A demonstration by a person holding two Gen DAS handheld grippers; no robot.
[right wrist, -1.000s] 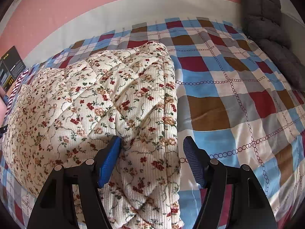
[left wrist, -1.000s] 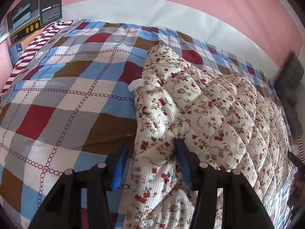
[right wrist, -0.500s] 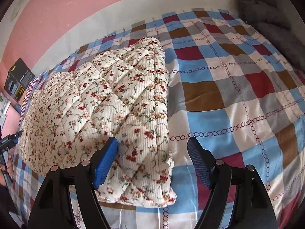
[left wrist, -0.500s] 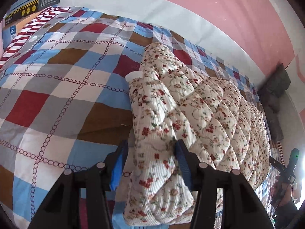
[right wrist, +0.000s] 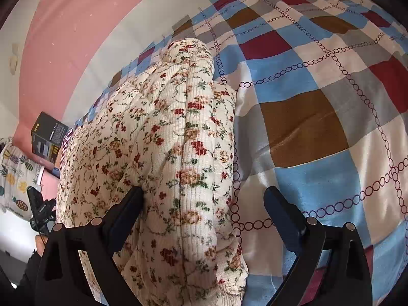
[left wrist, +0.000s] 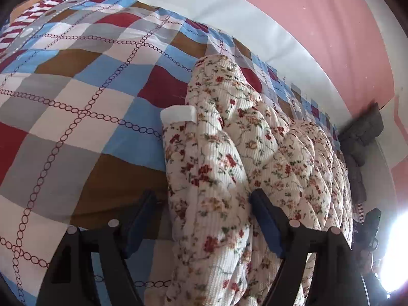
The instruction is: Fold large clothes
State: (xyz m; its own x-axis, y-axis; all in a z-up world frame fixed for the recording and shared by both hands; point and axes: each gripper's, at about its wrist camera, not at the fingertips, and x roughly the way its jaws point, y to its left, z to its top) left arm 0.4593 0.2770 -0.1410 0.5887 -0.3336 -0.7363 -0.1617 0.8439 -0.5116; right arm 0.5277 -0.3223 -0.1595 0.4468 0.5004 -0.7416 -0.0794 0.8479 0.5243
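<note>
Now straddling the floral quilted garment [left wrist: 255, 158] on the checked bed [left wrist: 76, 107]: left gripper [left wrist: 204, 219] and right gripper [right wrist: 204, 219], jaws spread, released, near edge between them.

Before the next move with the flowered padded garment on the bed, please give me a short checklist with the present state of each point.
1. Left gripper straddles the left edge of the floral garment: ok.
2. Right gripper straddles the right edge: ok.
3. Either gripper closed on the fabric: not ok; both stand open, right finger off the cloth.
4. Garment folded into a compact bundle: ok.
5. Checked bedspread bare beside the bundle: ok.
6. White tag tucked in: not ok, it sticks out.
</note>
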